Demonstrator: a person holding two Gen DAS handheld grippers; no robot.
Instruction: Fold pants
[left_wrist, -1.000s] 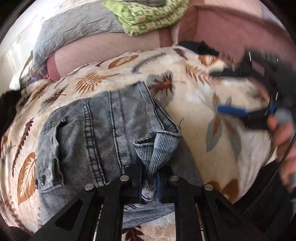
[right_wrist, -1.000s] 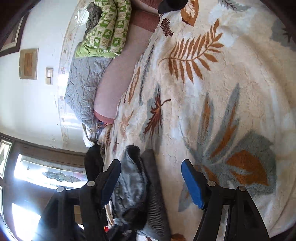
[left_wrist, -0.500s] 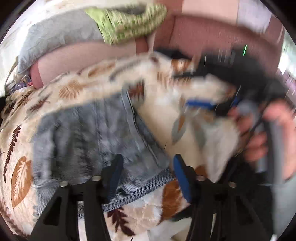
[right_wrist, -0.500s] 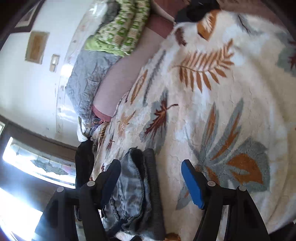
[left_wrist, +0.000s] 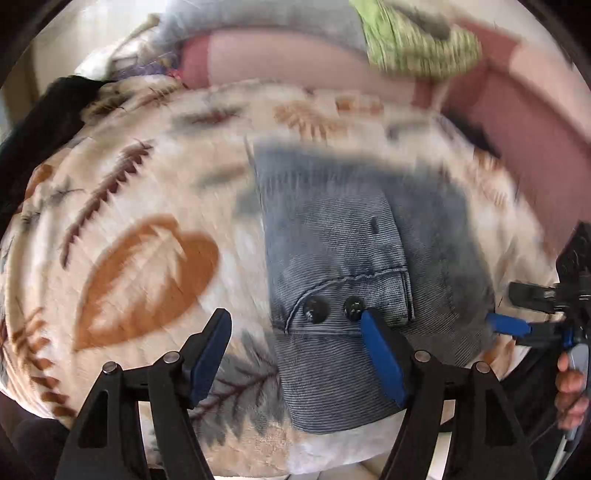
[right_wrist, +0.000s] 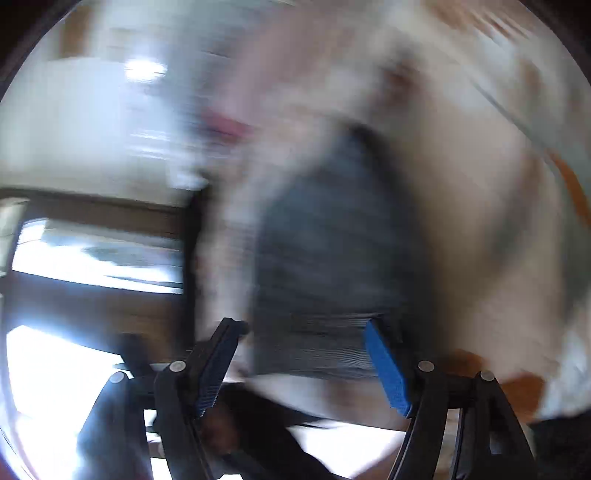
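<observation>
The folded jeans (left_wrist: 354, 266) lie flat on the leaf-print blanket (left_wrist: 147, 258), under the wide-open, empty left gripper (left_wrist: 295, 332), and blurrily between the right gripper (right_wrist: 303, 354)'s spread jaws too.

left claw (left_wrist: 295, 350): fingers spread wide, nothing between | right claw (right_wrist: 301, 363): fingers spread wide, nothing gripped, view motion-blurred | right hand (left_wrist: 570, 391): wrapped on handle

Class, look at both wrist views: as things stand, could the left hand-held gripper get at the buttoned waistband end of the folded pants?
Probably yes. The left hand-held gripper is open, the pants lie flat on the blanket, and the buttons sit uncovered just ahead of its fingertips.
</observation>
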